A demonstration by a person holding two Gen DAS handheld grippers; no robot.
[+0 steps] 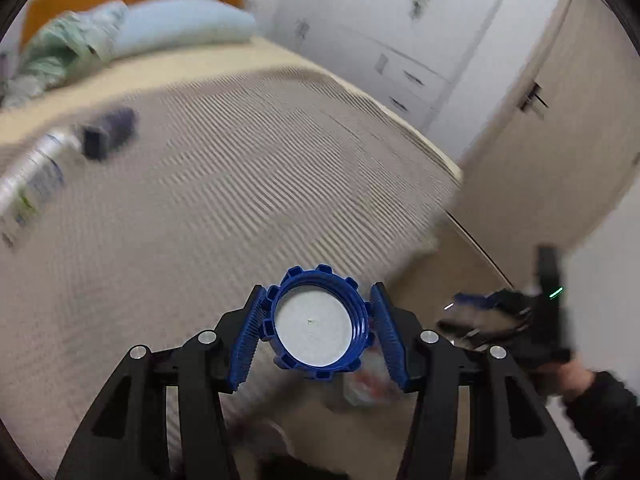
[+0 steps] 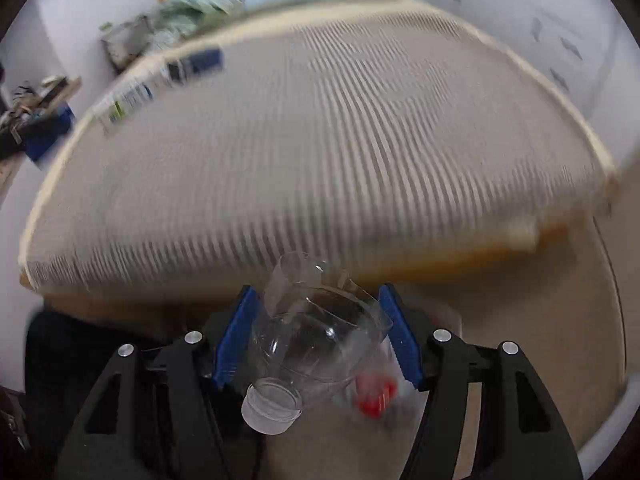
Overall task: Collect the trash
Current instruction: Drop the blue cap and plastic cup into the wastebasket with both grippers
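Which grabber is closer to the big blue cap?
Left. The left gripper holds the blue cap between its fingers. The right gripper, off to the side, holds a crushed clear bottle.

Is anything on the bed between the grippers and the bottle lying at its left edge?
Nothing visible: only bare striped cover lies between. A dark box lies just beyond the bottle. But the left gripper holds a blue cap, the right gripper a clear container.

Striped bed (image 1: 224,184), blue pillow (image 1: 184,26), white wardrobe (image 1: 384,32), door (image 1: 560,136).
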